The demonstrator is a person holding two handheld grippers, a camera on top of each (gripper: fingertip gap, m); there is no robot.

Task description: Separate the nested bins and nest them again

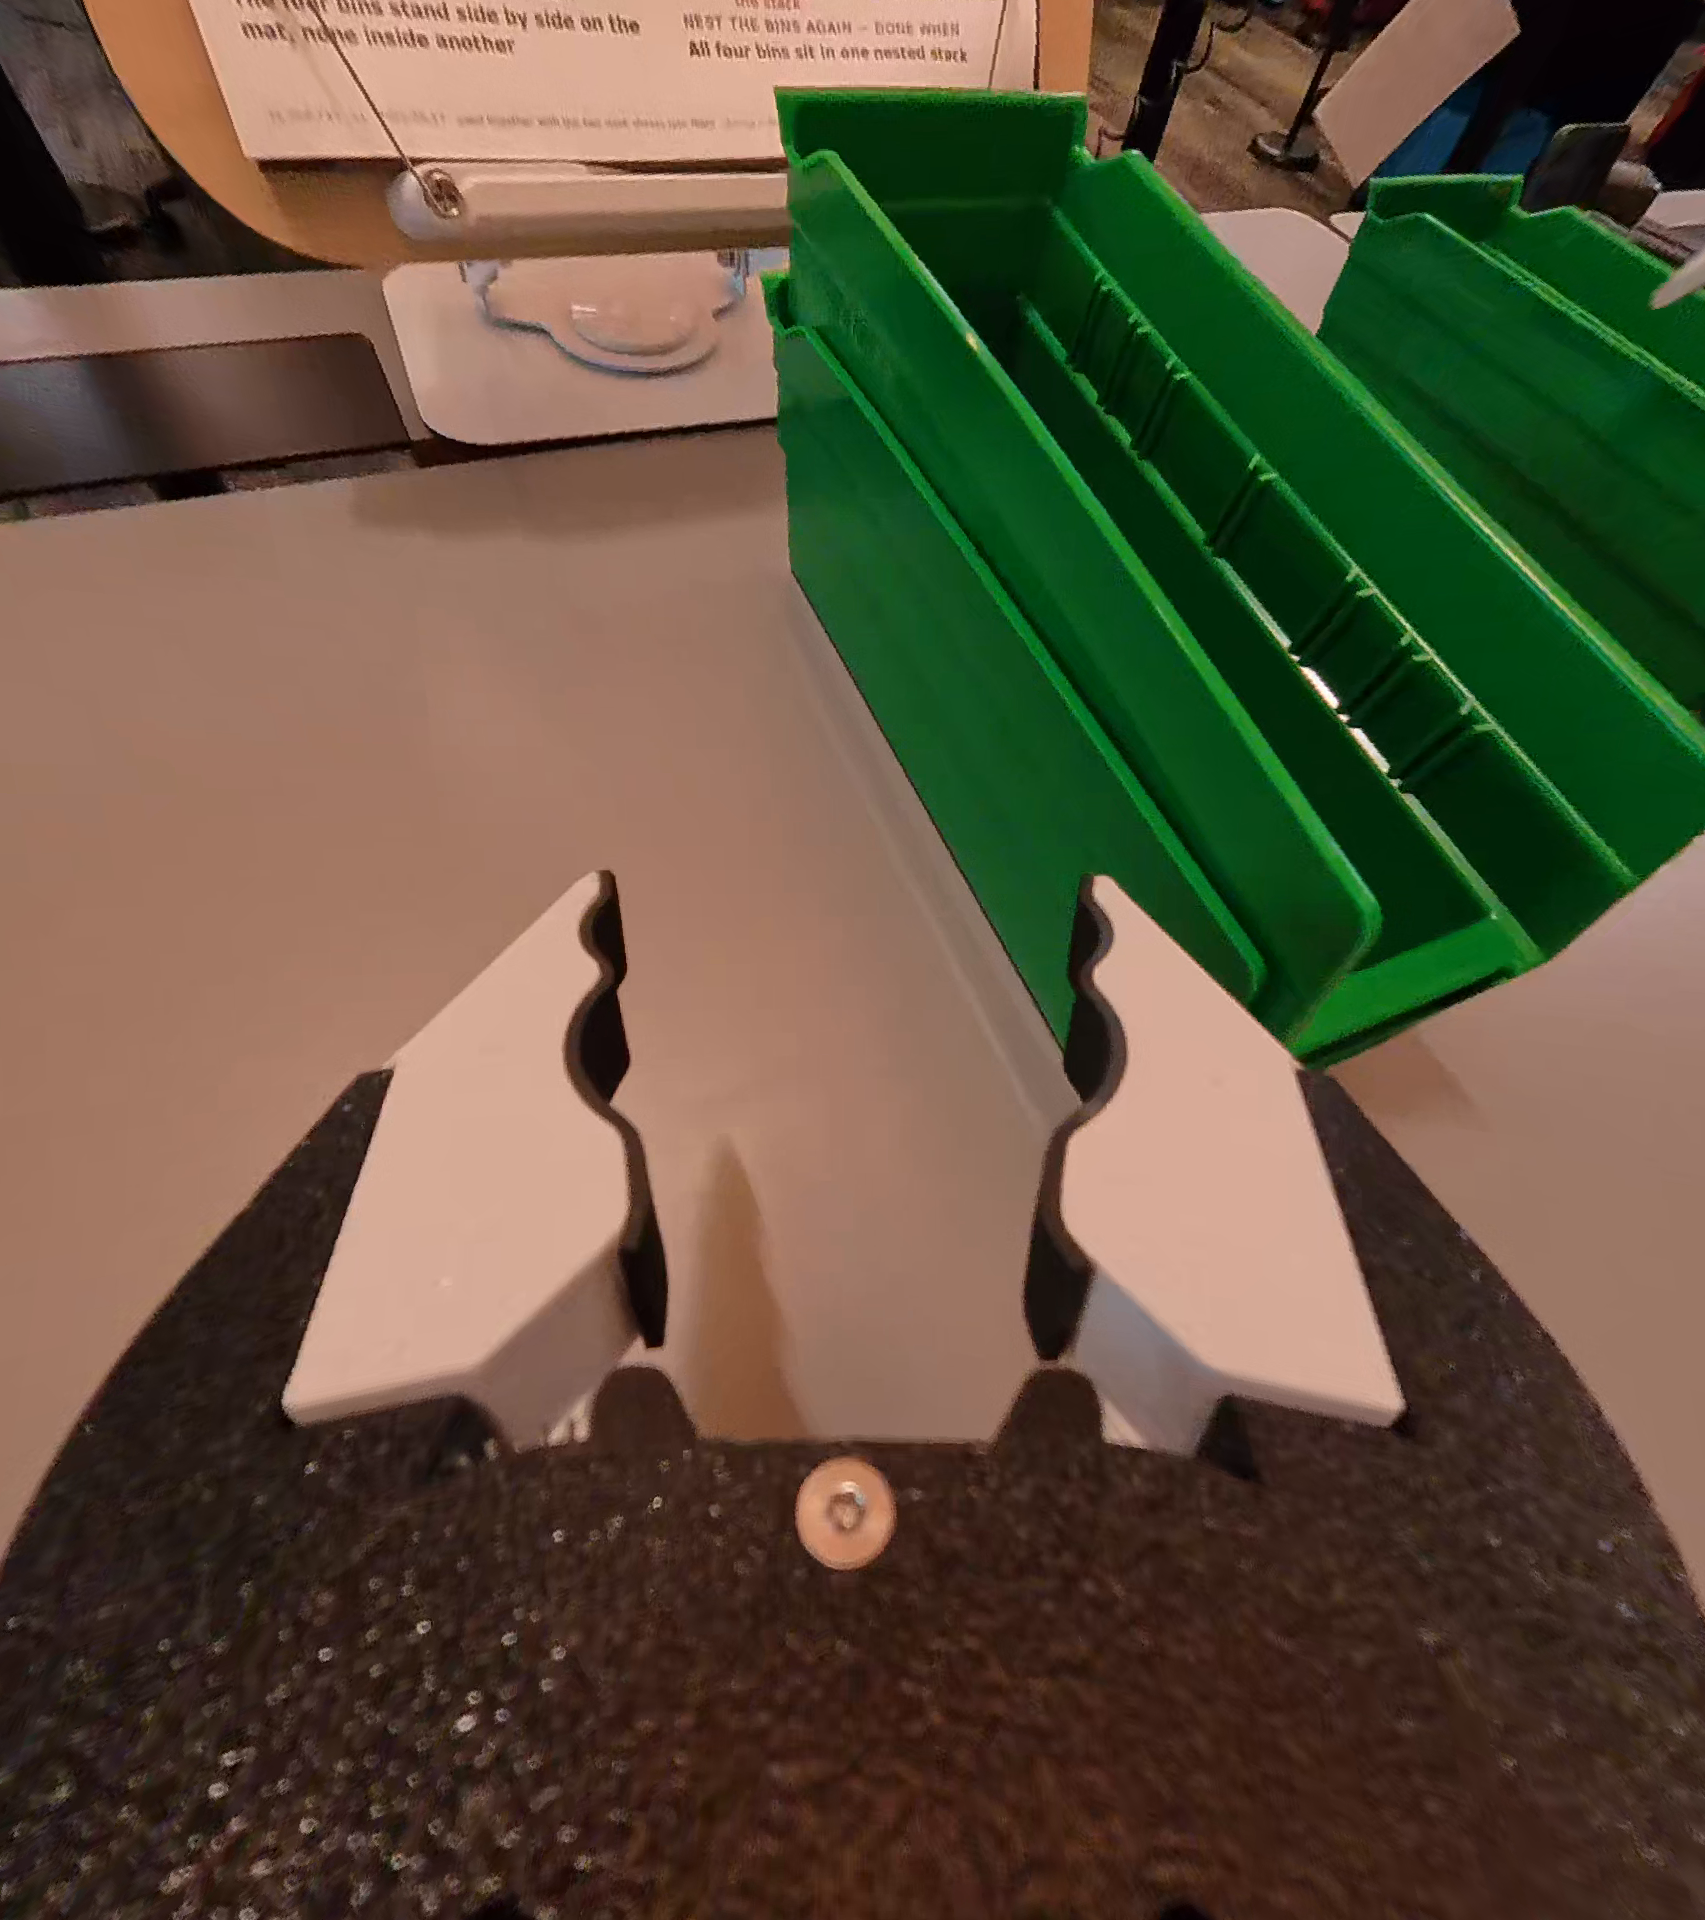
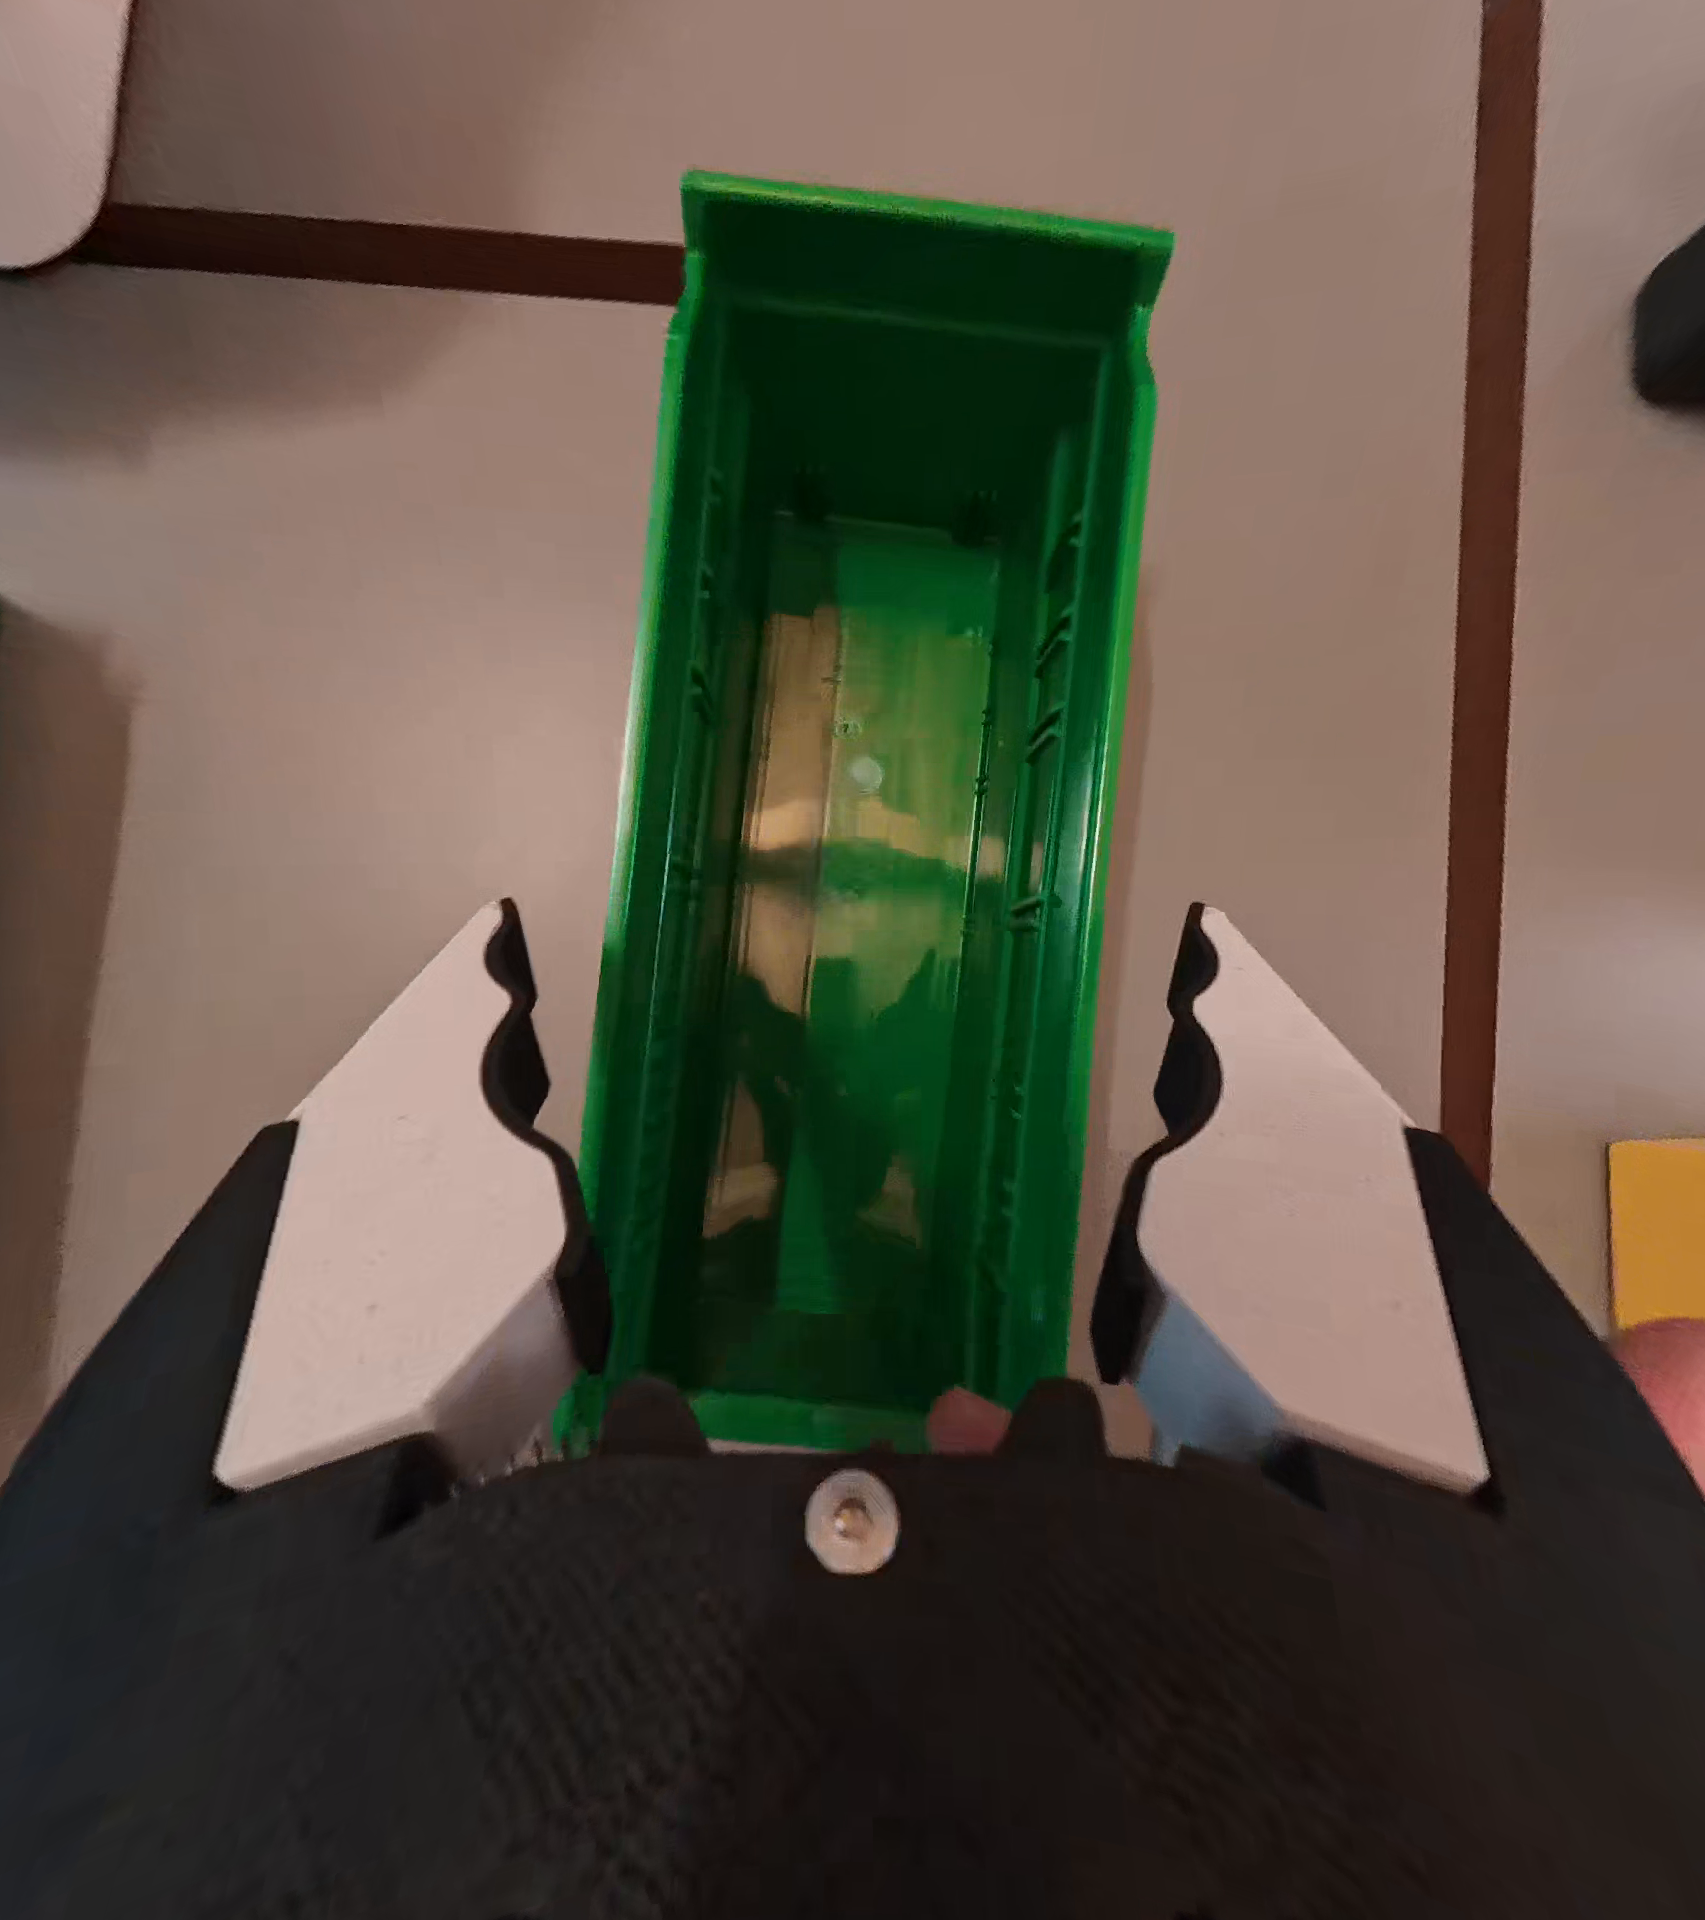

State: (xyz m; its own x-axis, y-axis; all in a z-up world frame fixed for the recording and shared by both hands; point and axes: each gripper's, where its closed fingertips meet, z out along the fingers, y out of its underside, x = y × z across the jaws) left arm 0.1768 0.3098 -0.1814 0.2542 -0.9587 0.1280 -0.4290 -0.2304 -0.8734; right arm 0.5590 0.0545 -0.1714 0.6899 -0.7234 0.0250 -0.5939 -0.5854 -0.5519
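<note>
left gripper (image 1: 848,894): jaws spread, nothing held | right gripper (image 2: 853,920): jaws wide, glossy ribbed green bin (image 2: 879,727) straddled | nested green bins (image 1: 1139,582) seen on matte table (image 1: 308,779)

Green bins (image 1: 1191,582): moulded plastic, smooth, semi-gloss; single bin (image 2: 869,831) with glossy, reflective floor. Left gripper (image 1: 846,1039): smooth matt white fingers, black rubbery wavy pads, rough speckled black body, bright metal screw. Tabletop (image 1: 308,779): matt, smooth grey. Sheet (image 1: 599,62): paper.

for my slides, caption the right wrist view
Open right gripper straddling the near end of an empty green bin on a grey mat.
</note>
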